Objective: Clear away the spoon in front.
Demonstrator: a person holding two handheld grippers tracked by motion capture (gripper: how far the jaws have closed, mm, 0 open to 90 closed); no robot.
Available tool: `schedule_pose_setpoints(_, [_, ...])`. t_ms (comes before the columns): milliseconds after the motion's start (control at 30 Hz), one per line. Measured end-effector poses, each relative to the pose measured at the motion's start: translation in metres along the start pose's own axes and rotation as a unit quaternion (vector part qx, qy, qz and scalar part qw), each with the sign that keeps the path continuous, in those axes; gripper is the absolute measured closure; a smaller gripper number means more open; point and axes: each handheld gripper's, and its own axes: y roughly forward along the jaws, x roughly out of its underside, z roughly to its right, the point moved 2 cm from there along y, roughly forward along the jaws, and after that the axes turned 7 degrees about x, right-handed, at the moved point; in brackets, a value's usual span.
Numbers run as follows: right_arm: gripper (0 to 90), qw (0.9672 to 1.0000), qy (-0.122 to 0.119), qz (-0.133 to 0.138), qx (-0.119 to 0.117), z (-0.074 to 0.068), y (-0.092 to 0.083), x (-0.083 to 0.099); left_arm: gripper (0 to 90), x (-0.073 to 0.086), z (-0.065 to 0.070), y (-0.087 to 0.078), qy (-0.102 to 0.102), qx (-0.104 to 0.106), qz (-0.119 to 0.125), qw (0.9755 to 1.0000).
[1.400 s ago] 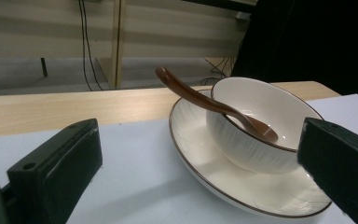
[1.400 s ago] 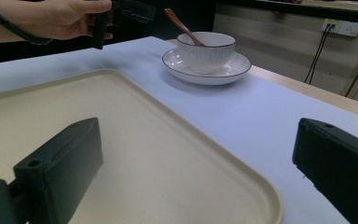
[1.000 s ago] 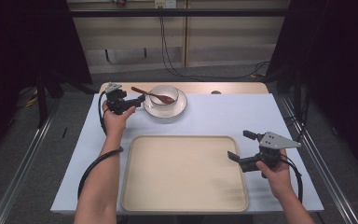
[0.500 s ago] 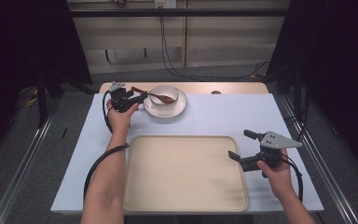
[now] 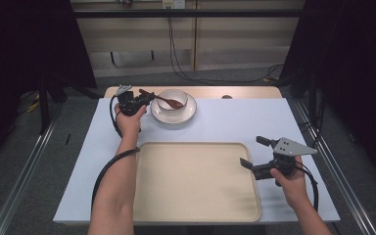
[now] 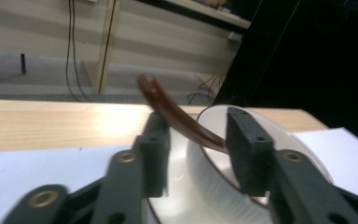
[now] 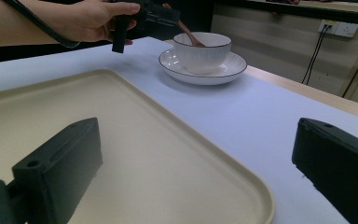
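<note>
At the far left of the surface point(image 5: 78, 161), the left tongs point(image 5: 144, 100) reach toward a brown wooden spoon point(image 5: 164, 99). Its handle point(image 6: 177, 114) rises between the two jaws, which have just been closing in on it; the left gripper view shows the handle lying against the left jaw, with a gap still open to the right jaw, so the spoon is not yet clamped. The spoon's bowl end rests inside a white bowl point(image 5: 172, 99), which stands on a white saucer point(image 5: 188, 112) at the far side of the surface, just right of the left tongs. Nearer, in the middle, lies a cream tray point(image 5: 196, 181), its long side toward the person. At the near right, the right tongs point(image 5: 253, 154) hang just over the tray's right edge, their jaws wide apart with nothing between them. The bowl and saucer lie well apart from them, far across the pale blue surface.
</note>
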Motion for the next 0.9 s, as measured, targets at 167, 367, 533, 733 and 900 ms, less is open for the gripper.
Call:
schedule_pose_setpoints(167, [1.2,1.0,-0.002,-0.001,0.0,0.0,0.0,0.0,68.7,-0.001,0.004,0.001,-0.005,0.012,0.016,0.9998])
schedule_pose_setpoints(367, [1.3,1.0,-0.003,-0.002,0.002,0.0,0.001,0.0,72.7,-0.003,0.007,0.002,-0.01,0.023,0.021,0.9995])
schedule_pose_setpoints(533, [1.3,1.0,-0.003,-0.002,-0.001,0.0,0.001,0.0,74.5,-0.005,0.009,0.003,-0.009,0.029,0.026,0.9992])
schedule_pose_setpoints(733, [1.3,1.0,-0.004,-0.002,0.0,0.0,0.001,0.0,77.3,-0.008,0.013,0.003,-0.017,0.042,0.035,0.9984])
schedule_pose_setpoints(900, [1.4,1.0,-0.002,-0.004,0.0,-0.001,0.001,0.0,78.9,-0.01,0.015,0.004,-0.02,0.046,0.035,0.9981])
